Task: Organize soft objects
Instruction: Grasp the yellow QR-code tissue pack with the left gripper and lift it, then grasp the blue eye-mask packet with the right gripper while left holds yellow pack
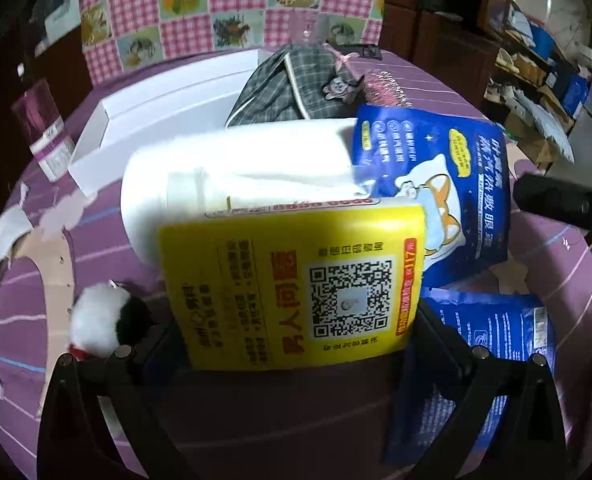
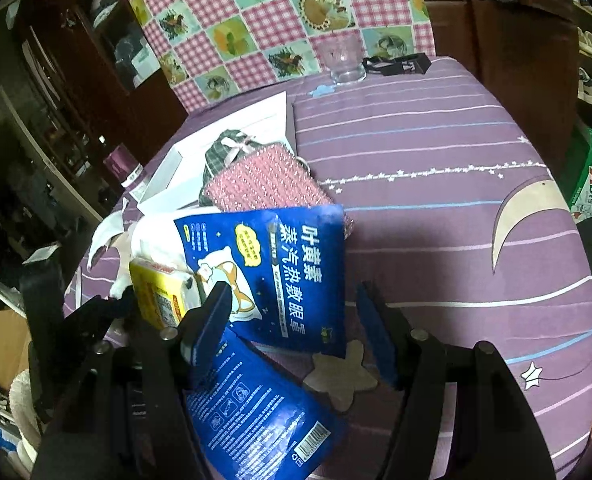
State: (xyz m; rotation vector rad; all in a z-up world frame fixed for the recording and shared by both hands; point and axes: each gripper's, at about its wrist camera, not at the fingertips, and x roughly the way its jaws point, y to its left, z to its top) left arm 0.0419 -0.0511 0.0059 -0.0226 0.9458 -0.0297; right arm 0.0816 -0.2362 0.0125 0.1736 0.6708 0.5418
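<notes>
Left gripper [image 1: 296,360]: we find its jaws set either side of the yellow soft pack with a printed QR code [image 1: 292,284]. The pack sits between them and appears clamped, lifted clear of the cloth; we judge it is held for carrying toward the box.
Right gripper [image 2: 292,312]: its fingers stand apart, with nothing held between them. It hovers over the two blue pouches, which we read as lining up on the next item.
Upper blue foil eye-mask pouch with a cartoon dog [image 2: 280,272]: it lies face up on the table, its far edge leaning against the pink pad, just beyond the right fingertips.
Lower blue foil pouch showing a barcode [image 2: 256,408]: it lies back side up, partly beneath the right gripper's left finger [image 2: 212,320].
White soft-wrapped roll [image 1: 236,168]: it lies just behind the yellow pack, beside the box.
Shallow white cardboard box [image 1: 96,148]: it sits at the far left of the table and serves as the collection place. The grey checked fabric pouch with a pink bow [image 2: 228,152] lies in it, with the pink glittery scrub pad [image 2: 264,184] leaning at its edge.
Black-and-white plush ball [image 1: 104,320]: it rests loose on the cloth, beside the left finger.
Purple striped tablecloth [image 2: 435,200]: it carries everything listed.
Task standing: we judge it partly done, with several soft items outside the box.
</notes>
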